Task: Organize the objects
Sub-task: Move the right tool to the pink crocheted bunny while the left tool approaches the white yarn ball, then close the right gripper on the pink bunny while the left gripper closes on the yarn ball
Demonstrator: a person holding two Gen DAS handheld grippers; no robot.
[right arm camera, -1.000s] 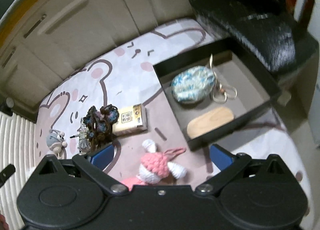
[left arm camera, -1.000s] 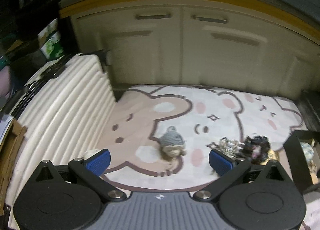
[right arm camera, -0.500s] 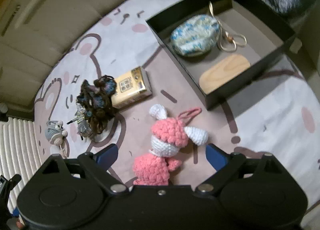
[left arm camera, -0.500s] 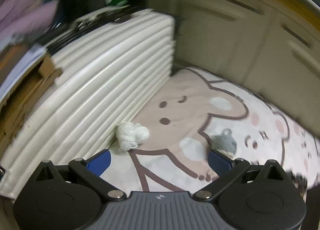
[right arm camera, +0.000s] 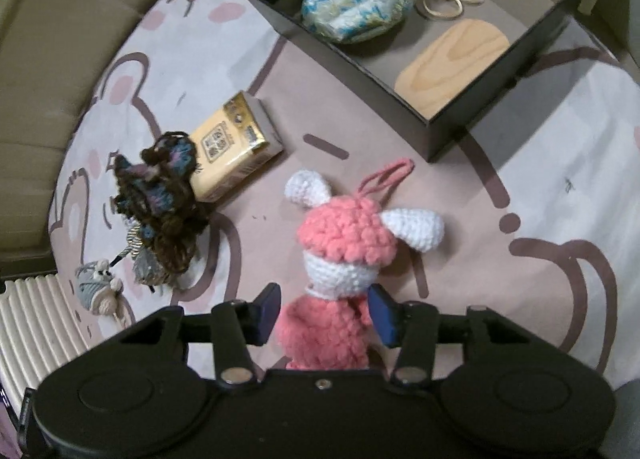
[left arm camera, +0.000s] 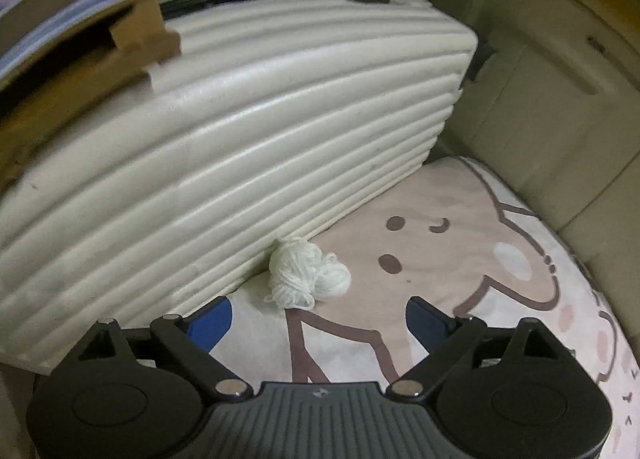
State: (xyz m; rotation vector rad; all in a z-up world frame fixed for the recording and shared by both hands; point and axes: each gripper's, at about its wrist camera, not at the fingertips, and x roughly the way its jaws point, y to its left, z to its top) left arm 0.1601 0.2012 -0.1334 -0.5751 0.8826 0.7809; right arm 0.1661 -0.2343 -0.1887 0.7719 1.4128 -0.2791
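Pink crochet doll (right arm camera: 344, 259) sits between the pads of the right gripper (right arm camera: 326, 309), jaws narrowed onto its body, pads look touching the yarn on both sides, so I judge the grip as made or nearly so; cannot tell whether the doll is off the mat (right arm camera: 520, 279) yet. Left gripper (left arm camera: 319, 321) is spread wide and holding nothing, aimed at a white yarn ball (left arm camera: 306, 279) lying just ahead of the fingertips, against the foot of a ribbed cream suitcase (left arm camera: 240, 147). Farther out in the right view, still loose on the mat: a small grey knitted toy (right arm camera: 96, 287) at the left edge, a dark brown-blue yarn tangle (right arm camera: 164, 207) with something striped under it, and a yellow packet (right arm camera: 236, 147) touching that tangle. Beyond those, a black box (right arm camera: 436, 127) already holds a blue patterned pouch (right arm camera: 356, 11) with a cord and a light wooden piece (right arm camera: 452, 67). Progress, as a judgement: two items boxed, about five left outside (doll, yarn ball, grey toy, tangle, packet), so under halfway. Doll looks like the current item, likely headed for the box; yarn ball seems next for the left side.
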